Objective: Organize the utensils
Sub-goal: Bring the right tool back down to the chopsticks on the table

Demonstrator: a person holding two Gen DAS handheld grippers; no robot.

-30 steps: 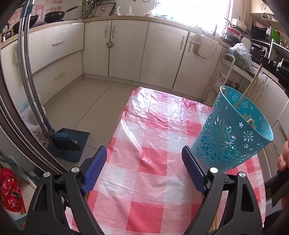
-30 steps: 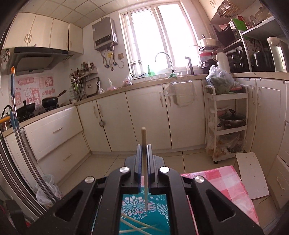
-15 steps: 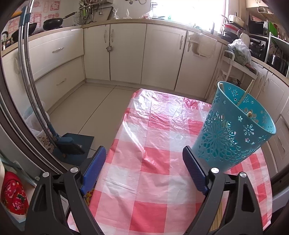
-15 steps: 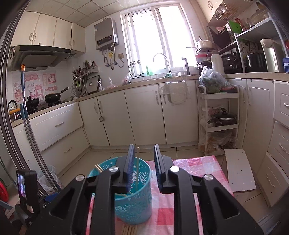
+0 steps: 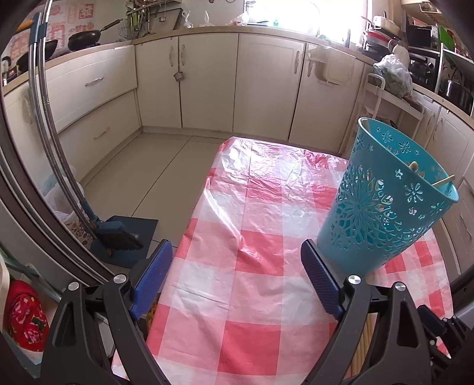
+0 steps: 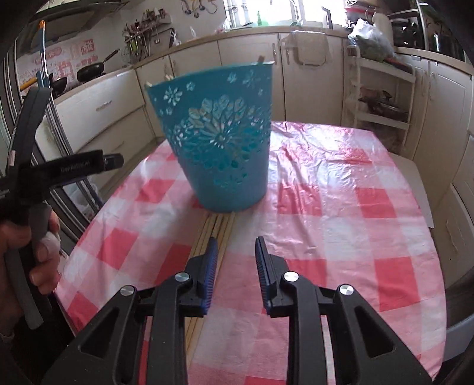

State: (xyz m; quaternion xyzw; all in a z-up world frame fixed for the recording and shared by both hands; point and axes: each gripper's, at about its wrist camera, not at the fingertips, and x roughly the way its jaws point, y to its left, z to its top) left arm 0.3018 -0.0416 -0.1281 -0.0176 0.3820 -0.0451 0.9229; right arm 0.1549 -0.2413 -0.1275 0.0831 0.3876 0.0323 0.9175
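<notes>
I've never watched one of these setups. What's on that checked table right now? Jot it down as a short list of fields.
Table cover: pink and white checked plastic cloth
Container: teal cut-out basket, upright, chopsticks inside
On the cloth: row of wooden chopsticks in front of the basket
Right gripper: jaws have just been opening, nothing between them, beside the loose chopsticks
Left gripper: wide open, empty, beside the basket
Person: a hand holds the left gripper's handle

Daylight pours through the window (image 5: 299,14) ahead of me and blows it out white. It glares off the plastic tablecloth (image 5: 266,189). Both views are sharp in the middle, bent at the edges, black in the corners.
</notes>
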